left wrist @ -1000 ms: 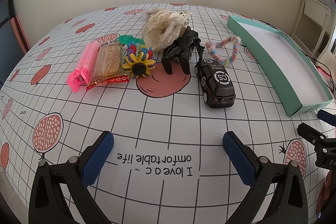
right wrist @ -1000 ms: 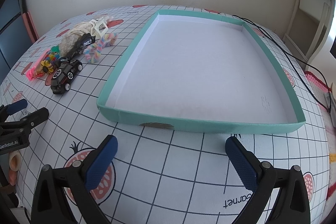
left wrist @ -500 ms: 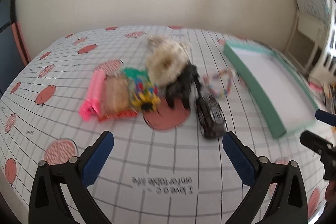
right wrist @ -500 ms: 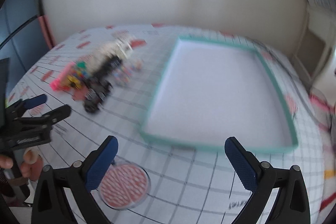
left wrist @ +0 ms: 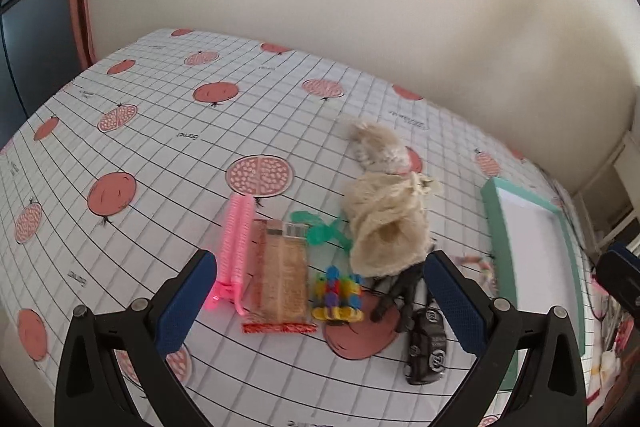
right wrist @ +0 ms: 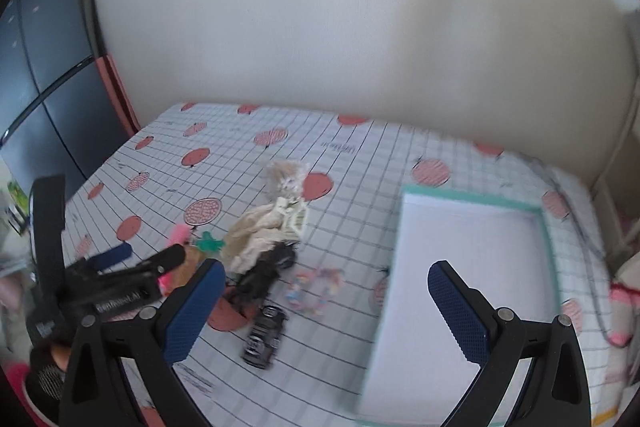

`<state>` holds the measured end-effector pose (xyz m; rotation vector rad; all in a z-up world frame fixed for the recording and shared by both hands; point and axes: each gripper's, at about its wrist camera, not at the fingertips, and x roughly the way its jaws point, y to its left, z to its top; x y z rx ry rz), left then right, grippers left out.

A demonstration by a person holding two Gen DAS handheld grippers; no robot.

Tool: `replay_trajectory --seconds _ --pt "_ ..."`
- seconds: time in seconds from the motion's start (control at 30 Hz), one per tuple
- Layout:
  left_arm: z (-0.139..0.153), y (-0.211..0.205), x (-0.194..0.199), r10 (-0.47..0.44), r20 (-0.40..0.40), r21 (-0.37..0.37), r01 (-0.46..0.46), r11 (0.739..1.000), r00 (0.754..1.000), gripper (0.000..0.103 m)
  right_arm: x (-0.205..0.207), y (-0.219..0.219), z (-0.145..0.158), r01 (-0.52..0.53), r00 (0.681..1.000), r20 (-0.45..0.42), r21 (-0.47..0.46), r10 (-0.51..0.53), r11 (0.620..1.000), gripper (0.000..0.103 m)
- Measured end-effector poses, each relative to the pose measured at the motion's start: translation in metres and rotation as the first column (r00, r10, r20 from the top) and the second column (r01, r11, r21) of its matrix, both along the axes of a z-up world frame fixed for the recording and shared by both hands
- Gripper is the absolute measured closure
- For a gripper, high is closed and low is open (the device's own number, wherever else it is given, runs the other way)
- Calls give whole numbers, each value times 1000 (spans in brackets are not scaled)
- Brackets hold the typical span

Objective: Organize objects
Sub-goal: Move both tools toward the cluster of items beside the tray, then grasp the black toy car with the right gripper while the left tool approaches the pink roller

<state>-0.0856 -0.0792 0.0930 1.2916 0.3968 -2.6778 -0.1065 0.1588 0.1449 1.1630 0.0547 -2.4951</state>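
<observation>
On the gridded tablecloth (left wrist: 168,131) with its red fruit prints, a small heap of things lay between the spread fingers of the left gripper (left wrist: 320,301), which gripped nothing. Its right pad hid part of the black glove (left wrist: 394,293) and the nose of the one black toy car (left wrist: 426,347), and its left pad covered the clip end of the pink hair roller (left wrist: 236,247). One snack packet (left wrist: 280,277) lay just beside the roller, touching it, with one stack of bright plastic pieces (left wrist: 338,297) on its other side. A green piece (left wrist: 320,229) was half buried under the cream net bag (left wrist: 386,227), and what the fluffy tan lump (left wrist: 378,145) behind it was could not be told. A pastel twisted cord (right wrist: 316,287) showed only as a blur between the car and the single teal tray (right wrist: 472,197), whose near edge was cut off in both views. The right gripper (right wrist: 324,311) hung released over the cloth beside the tray, holding nothing.
</observation>
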Motion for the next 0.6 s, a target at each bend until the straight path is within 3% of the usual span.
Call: replay_trajectory --seconds 0.13,0.23,0.4,0.6 --pt "1 -2 -15 -7 66 -87 13 996 998 0 -17 -21 -25 18 991 133 -14 -16 1000 4" --pt "-4 -8 -30 -6 155 -83 19 996 988 0 -24 -31 -45 54 978 205 -11 -51 998 6" --pt "-18 -27 -38 92 209 3 -95 996 974 0 -26 -37 -81 85 948 306 12 -85 996 12" --pt "-29 -23 -38 150 240 -54 -141 989 959 0 -18 -39 -103 42 928 370 2 -40 999 20"
